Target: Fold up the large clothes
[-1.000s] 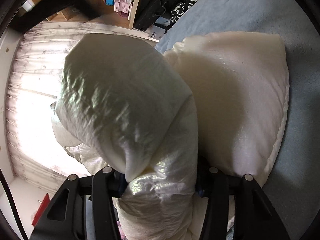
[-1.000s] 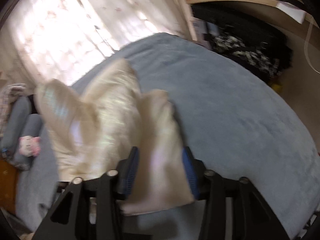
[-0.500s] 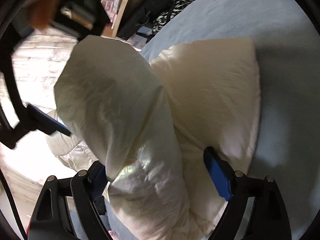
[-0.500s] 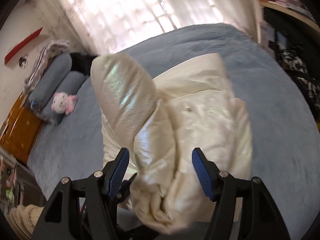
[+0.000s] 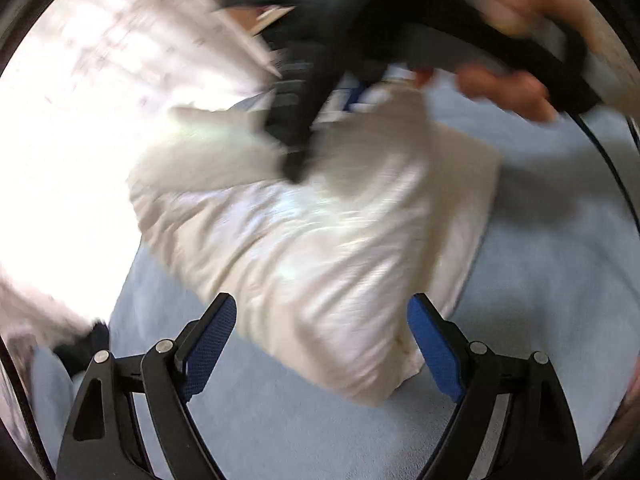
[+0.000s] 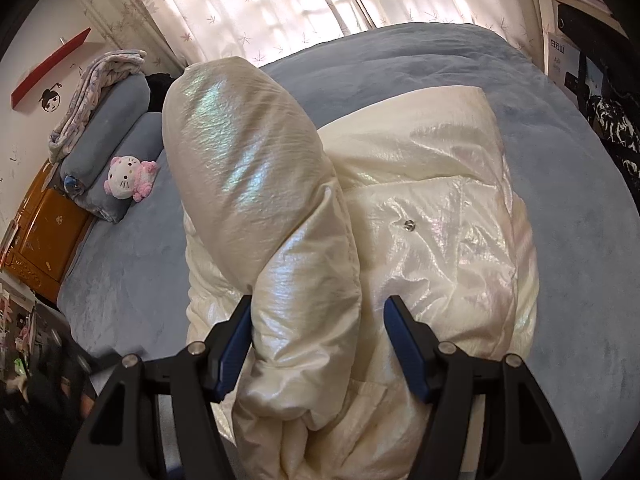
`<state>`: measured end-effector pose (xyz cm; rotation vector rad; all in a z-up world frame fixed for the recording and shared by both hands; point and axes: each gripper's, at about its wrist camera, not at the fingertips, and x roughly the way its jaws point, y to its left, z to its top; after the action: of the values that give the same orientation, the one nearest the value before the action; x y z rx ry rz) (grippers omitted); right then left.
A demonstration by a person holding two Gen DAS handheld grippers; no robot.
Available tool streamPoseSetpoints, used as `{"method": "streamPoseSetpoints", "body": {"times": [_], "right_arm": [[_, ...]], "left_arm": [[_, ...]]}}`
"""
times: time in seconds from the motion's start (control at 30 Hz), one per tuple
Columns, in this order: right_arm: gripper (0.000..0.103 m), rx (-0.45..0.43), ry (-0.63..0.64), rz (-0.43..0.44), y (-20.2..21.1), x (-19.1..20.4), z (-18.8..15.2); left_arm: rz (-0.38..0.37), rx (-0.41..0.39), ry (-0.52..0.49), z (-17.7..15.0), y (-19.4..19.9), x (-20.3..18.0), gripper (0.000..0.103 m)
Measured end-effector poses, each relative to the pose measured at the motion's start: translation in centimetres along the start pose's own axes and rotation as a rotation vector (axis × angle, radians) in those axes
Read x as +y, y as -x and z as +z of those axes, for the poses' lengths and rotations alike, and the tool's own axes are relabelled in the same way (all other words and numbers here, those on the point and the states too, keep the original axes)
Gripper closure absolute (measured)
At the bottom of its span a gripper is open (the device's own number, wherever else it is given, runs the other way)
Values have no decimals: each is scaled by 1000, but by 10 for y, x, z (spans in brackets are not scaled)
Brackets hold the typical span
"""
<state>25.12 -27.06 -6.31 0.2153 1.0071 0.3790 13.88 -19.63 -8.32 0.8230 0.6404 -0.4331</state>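
Note:
A cream, shiny puffer jacket (image 6: 440, 240) lies bunched on the blue bed (image 6: 400, 56). One puffy sleeve (image 6: 248, 168) runs up from between the fingers of my right gripper (image 6: 320, 316). The left pad touches the sleeve, and a gap shows at the right pad, so the jaws stand open around it. In the blurred left wrist view my left gripper (image 5: 322, 320) is wide open above the near edge of the jacket (image 5: 320, 248), touching nothing. A person's hand (image 5: 512, 88) holds the right gripper's black handle over the jacket's far side.
Grey-blue pillows (image 6: 116, 120) with a folded blanket (image 6: 100, 76) and a pink-and-white plush cat (image 6: 128, 178) sit at the bed's far left. Beside them stands a wooden nightstand (image 6: 48, 232). Bright curtains (image 6: 260, 0) hang behind. Shelves and dark clothes (image 6: 608, 120) lie to the right.
My left gripper opened, let the sleeve go and pulled up and back from the jacket. My right gripper swung over the jacket, and a gap opened beside the sleeve it was pinching.

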Motion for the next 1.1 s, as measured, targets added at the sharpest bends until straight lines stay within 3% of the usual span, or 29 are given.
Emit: {"method": "streamPoseSetpoints", "body": {"times": [0.3, 0.57, 0.6, 0.63, 0.73, 0.9, 1.1], "right_arm": [[38, 8, 18, -24, -1, 5, 0], [38, -9, 66, -50, -3, 13, -4], [42, -19, 81, -54, -2, 13, -5], [56, -23, 94, -50, -2, 15, -7], [73, -50, 120, -59, 0, 19, -11], [78, -94, 94, -41, 10, 11, -17], [79, -129, -6, 14, 18, -16, -32]], "left_arm": [[69, 45, 276, -15, -21, 77, 17], [129, 39, 361, -20, -40, 102, 17], [136, 35, 370, -19, -42, 105, 17], [142, 31, 377, -19, -43, 108, 17], [155, 23, 395, -16, -50, 117, 28], [160, 14, 468, -6, -62, 131, 41], [92, -12, 610, 17, -86, 157, 44]]}}
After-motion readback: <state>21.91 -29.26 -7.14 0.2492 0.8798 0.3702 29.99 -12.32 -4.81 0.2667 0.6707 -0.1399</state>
